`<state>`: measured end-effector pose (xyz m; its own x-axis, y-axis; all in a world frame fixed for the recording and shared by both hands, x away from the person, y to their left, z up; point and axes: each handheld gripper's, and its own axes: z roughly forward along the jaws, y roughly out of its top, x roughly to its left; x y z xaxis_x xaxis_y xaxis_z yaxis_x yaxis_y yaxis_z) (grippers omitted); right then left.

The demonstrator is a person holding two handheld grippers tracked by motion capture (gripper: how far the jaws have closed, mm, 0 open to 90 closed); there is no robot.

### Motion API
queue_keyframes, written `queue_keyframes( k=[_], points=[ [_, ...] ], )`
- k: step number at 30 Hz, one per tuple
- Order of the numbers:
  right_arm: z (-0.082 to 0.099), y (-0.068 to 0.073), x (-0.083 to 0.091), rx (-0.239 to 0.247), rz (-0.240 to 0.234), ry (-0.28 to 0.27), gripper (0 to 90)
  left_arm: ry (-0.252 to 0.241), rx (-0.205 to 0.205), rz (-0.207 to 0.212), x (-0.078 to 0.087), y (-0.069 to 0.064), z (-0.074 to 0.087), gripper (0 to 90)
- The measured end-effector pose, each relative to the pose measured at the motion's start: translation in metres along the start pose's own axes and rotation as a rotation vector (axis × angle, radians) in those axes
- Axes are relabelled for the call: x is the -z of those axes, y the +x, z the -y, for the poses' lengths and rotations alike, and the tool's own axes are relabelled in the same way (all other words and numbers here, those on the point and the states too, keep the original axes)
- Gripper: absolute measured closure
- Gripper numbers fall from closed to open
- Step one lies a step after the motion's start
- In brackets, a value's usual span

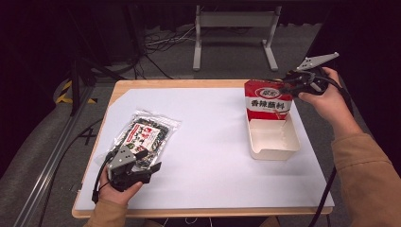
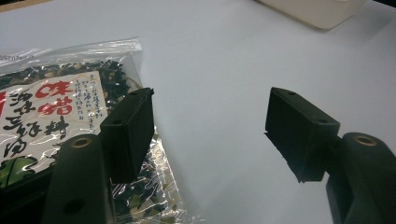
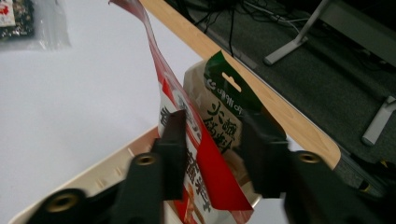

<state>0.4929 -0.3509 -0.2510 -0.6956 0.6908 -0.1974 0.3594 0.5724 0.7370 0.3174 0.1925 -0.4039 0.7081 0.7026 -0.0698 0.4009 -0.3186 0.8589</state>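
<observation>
2 tools worked apart: left tool [image 1: 142,161], wide, sat on the seaweed bag's [image 1: 144,135] near end; right tool [image 1: 293,86], parted, straddled the upright red packet [image 1: 267,100].

The red-and-white packet [image 1: 268,99] standing in the tray [image 1: 274,142] near the table's far right corner reads 香辣蘸料 in black on its white band, while the clear bag [image 2: 51,112] by the near left corner shows 味噌 in red on its label.
</observation>
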Motion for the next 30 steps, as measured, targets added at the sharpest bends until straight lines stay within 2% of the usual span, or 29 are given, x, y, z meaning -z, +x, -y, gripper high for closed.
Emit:
queue_keyframes(
  k=[1,2,5,7,8,9,11,16,19,23,26,30],
  points=[
    [0.001,0.000,0.000,-0.008,0.008,-0.016,47.8,0.000,0.000,0.000,0.000,0.000,0.000,33.1],
    [0.001,0.000,0.000,-0.008,0.008,-0.016,47.8,0.000,-0.001,-0.001,0.000,0.000,0.000,33.1],
    [0.002,0.001,0.005,-0.040,0.036,-0.070,34.6,0.000,0.000,0.006,-0.002,0.000,-0.001,33.0],
    [0.003,0.002,0.009,-0.099,0.038,-0.087,31.0,0.001,0.004,0.006,-0.002,0.000,-0.001,33.0],
    [0.003,0.004,0.011,-0.111,0.039,-0.100,29.9,0.001,0.004,0.006,-0.002,0.000,-0.001,33.0],
    [0.002,0.006,0.014,-0.099,0.050,-0.115,29.1,0.001,0.001,0.006,-0.002,0.000,-0.002,33.0],
    [0.001,0.008,0.017,-0.093,0.056,-0.125,28.8,-0.004,0.002,0.008,-0.003,0.000,-0.002,33.0],
    [-0.005,0.023,0.032,-0.068,0.091,-0.182,29.2,-0.004,-0.004,0.013,-0.005,0.000,-0.004,33.0],
    [-0.007,0.032,0.038,-0.052,0.099,-0.175,30.0,-0.008,-0.001,0.013,-0.003,0.001,-0.006,32.8],
    [-0.008,0.045,0.046,-0.064,0.105,-0.193,31.9,-0.014,0.003,0.010,0.000,0.002,-0.006,31.6],
    [-0.007,0.053,0.051,-0.091,0.090,-0.226,34.1,-0.017,0.001,0.004,0.003,0.003,-0.007,31.1],
    [-0.003,0.066,0.057,-0.076,0.063,-0.264,34.8,-0.010,0.002,0.006,0.005,0.005,-0.007,30.0]
  ],
)
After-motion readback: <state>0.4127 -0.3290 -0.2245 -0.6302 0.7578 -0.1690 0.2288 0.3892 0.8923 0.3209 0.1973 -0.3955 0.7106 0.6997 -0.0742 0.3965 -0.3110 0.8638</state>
